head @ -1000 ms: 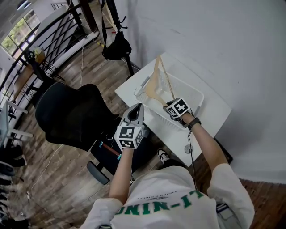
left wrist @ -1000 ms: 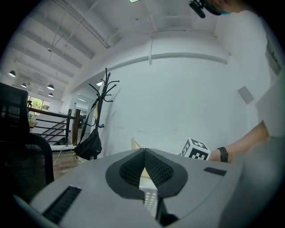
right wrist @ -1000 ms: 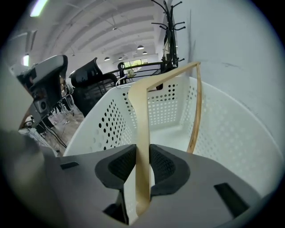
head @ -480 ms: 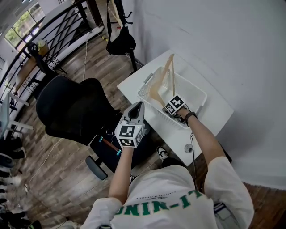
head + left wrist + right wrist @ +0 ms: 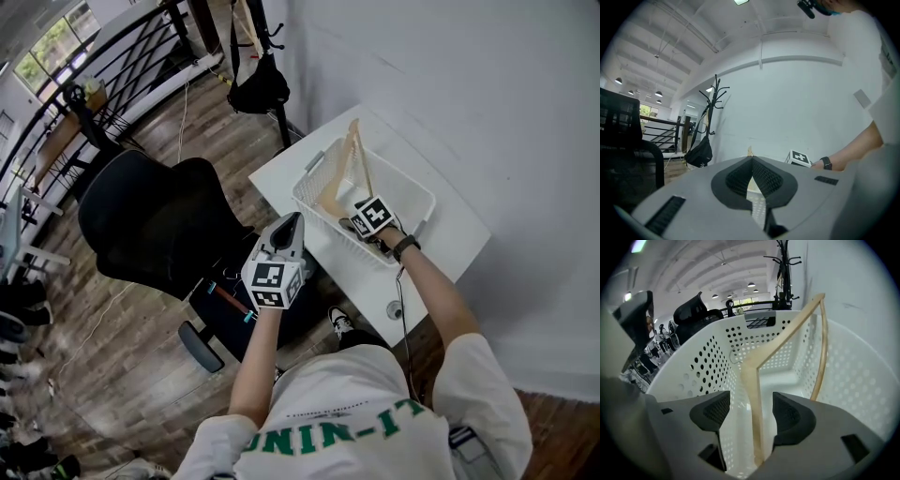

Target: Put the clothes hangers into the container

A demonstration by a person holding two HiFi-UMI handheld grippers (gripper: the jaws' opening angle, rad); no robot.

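The right tool reaches down into the white container on the tabletop, and its jaws have just been opening wide. The wooden clothes hanger stands loose between them, touching neither pad. Its foot is in the container and its top rises past the rim. The left tool is closed tight on nothing, off beside the tabletop's edge.
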